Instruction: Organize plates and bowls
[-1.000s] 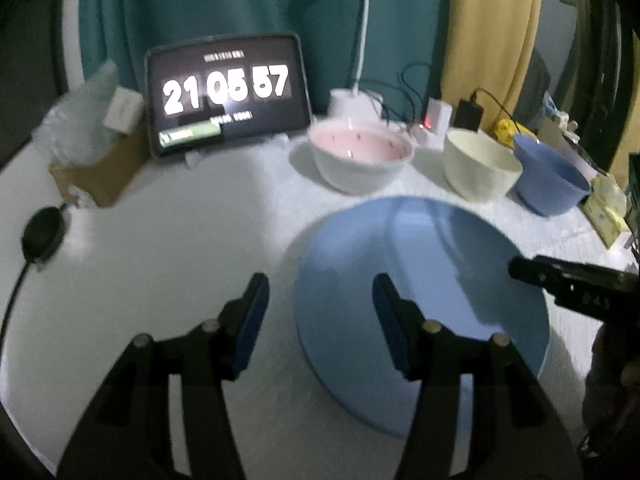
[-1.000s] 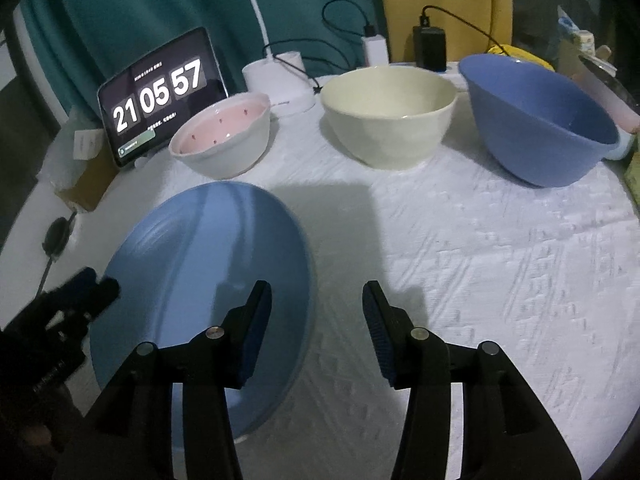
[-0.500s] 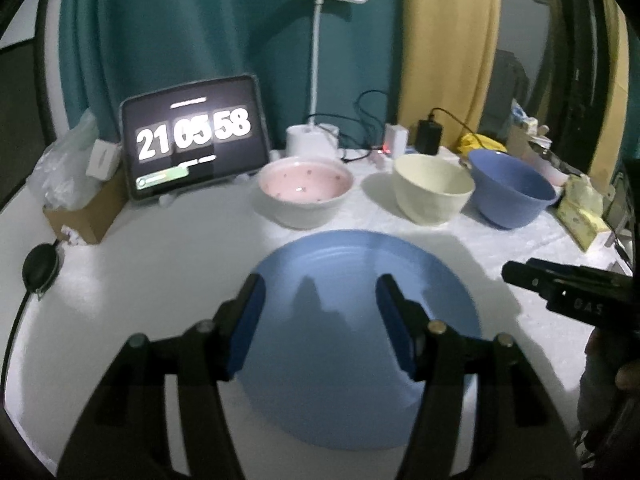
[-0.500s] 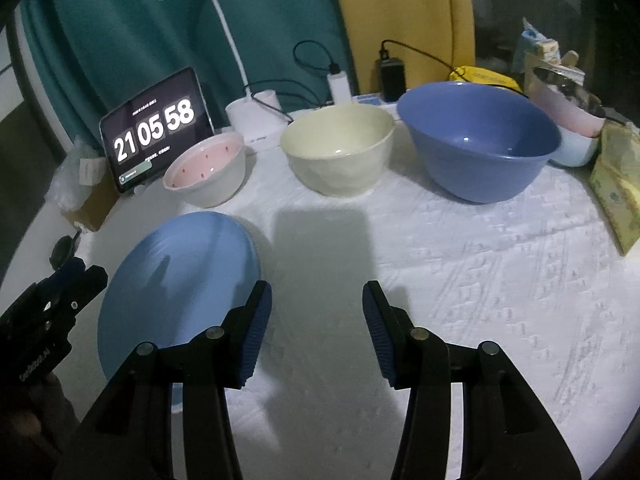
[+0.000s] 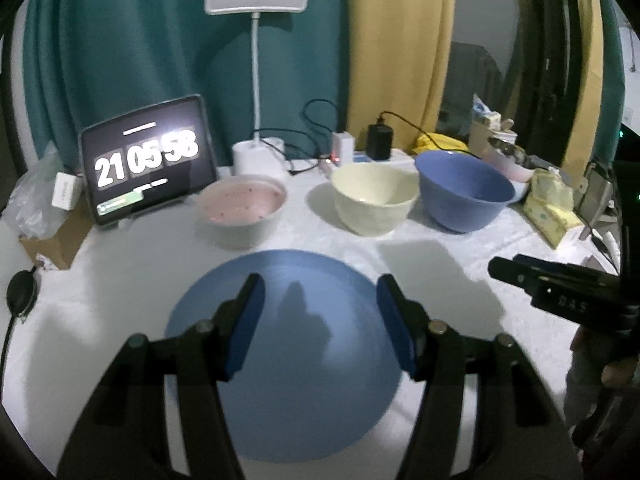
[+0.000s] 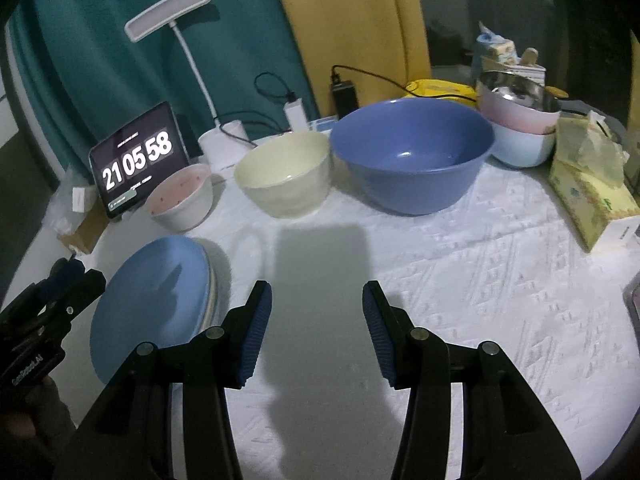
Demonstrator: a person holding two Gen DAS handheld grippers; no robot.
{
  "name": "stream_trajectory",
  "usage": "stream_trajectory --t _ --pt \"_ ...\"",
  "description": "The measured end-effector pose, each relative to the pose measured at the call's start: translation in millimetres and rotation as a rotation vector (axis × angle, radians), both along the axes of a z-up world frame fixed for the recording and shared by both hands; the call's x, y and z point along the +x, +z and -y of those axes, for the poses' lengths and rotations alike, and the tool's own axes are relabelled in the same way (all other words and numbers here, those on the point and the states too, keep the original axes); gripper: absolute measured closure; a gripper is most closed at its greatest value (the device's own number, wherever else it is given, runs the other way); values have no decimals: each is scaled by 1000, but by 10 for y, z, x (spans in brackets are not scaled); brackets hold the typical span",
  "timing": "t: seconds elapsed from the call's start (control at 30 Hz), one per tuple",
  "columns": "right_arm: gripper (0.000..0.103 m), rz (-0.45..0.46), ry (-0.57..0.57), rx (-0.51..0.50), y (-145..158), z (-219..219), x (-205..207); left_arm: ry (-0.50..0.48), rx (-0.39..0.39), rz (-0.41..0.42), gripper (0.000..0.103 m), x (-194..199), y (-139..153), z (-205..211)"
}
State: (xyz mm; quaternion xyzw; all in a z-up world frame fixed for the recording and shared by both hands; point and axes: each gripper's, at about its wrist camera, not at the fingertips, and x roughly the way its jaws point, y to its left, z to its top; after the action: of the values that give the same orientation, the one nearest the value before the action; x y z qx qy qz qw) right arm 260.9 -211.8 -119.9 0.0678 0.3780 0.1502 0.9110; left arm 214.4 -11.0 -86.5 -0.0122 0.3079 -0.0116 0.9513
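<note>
Both tongs have lifted back and up, so now the left tongs (image 5: 316, 320) and right tongs (image 6: 316, 328) hang apart and empty above the round flat blue plate (image 5: 288, 360) lying on the white bench (image 6: 460, 280).

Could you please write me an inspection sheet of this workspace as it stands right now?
Surface: white textured tablecloth, with shadows across the middle.
Job's things: blue plate lying on top of a small plate stack, pale edges showing beneath; pink bowl, cream bowl and blue bowl in a row behind it, all upright and apart.
Clutter: tablet clock, desk lamp, cardboard box, tissue pack, stacked bowls at the far right.
Grippers: left gripper open above the plate, holding nothing; right gripper open above bare cloth, holding nothing.
Cables: charger leads along the back edge.
Surroundings: teal curtain and yellow curtain behind.
</note>
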Motion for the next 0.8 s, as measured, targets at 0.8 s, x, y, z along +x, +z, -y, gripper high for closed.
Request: stream_trajectory --t 0.8 --pt "53 103 -107 -62 173 718 357 -138 -1 9 43 495 150 739"
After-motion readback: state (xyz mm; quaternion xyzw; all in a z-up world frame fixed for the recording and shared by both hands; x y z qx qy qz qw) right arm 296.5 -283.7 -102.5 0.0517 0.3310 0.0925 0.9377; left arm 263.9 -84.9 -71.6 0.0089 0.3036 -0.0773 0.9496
